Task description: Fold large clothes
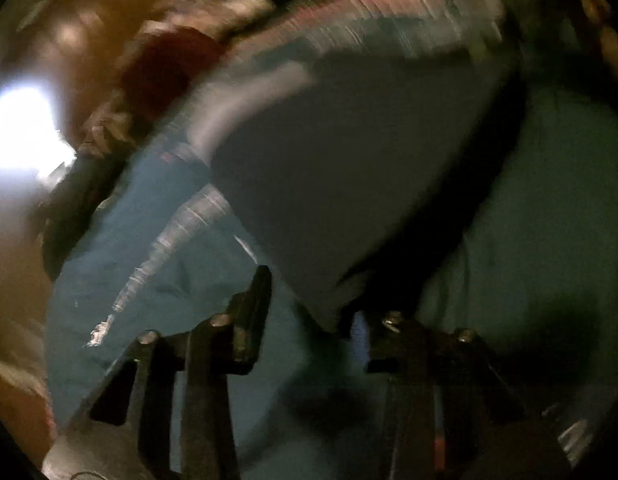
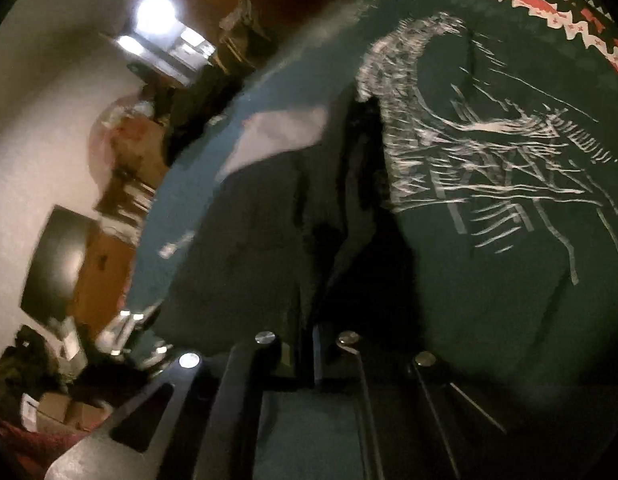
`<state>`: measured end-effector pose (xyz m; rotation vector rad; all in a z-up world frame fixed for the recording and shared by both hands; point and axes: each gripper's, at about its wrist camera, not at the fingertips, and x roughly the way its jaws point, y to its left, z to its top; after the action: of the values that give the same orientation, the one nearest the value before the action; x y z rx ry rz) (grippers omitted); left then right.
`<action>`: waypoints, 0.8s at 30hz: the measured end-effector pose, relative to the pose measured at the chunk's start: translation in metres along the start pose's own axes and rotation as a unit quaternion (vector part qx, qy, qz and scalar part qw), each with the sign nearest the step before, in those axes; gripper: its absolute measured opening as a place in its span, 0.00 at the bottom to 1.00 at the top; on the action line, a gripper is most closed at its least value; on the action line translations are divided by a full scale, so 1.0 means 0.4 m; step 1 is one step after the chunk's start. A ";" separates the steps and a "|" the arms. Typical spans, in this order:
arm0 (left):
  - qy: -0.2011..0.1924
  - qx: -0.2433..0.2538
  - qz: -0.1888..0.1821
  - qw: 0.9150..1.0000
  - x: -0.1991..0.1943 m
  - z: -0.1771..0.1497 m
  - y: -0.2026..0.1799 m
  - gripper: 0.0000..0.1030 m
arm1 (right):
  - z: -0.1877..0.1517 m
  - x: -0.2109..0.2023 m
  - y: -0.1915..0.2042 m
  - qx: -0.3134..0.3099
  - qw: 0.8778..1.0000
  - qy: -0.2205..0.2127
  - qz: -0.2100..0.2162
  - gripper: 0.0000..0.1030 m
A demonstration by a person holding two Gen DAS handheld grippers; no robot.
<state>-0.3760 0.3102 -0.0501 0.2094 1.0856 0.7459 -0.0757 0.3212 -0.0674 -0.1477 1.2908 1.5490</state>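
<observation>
A large dark teal garment [image 2: 489, 280] with a scratchy white print lies spread out and fills most of both views. In the right wrist view my right gripper [image 2: 305, 346] sits at the bottom with its fingers together, and a dark fold of the garment rises straight out of them. The left wrist view is blurred. There my left gripper [image 1: 313, 300] stands over the garment [image 1: 169, 280] with a gap between its fingers. The tip of a lifted dark fold [image 1: 329, 200] hangs down into that gap, close to the right finger [image 1: 373, 332].
A blanket with a red, white and black zigzag border [image 2: 549, 12] lies beyond the garment. To the left are a white wall, a bright lamp [image 2: 155, 12], a dark screen [image 2: 57, 264], wooden furniture and cardboard boxes [image 2: 57, 408]. A dark red object [image 1: 165, 68] lies past the garment's edge.
</observation>
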 end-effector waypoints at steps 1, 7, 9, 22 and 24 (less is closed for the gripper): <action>-0.013 0.004 0.002 1.000 -0.006 -0.011 -0.007 0.27 | -0.012 0.031 -0.016 -0.004 1.000 0.022 -0.013 0.03; -0.067 -0.095 -0.027 0.993 -0.173 -0.020 0.074 0.27 | -0.044 0.064 -0.054 0.009 1.000 0.030 -0.004 0.04; -0.112 -0.133 -0.006 0.985 -0.245 -0.021 0.108 0.27 | -0.043 0.064 -0.052 0.001 1.000 0.030 -0.008 0.04; -0.096 -0.184 -0.065 0.976 -0.064 0.081 0.163 0.34 | -0.055 0.044 -0.068 0.012 1.000 0.011 -0.023 0.04; -0.136 -0.211 -0.047 0.967 -0.070 0.125 0.228 0.39 | -0.052 0.044 -0.070 0.004 1.000 0.013 -0.024 0.04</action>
<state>-0.3809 0.3698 0.0395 -0.1009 0.6522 0.8187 -0.0724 0.3120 -0.1053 -0.1926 1.3052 1.5051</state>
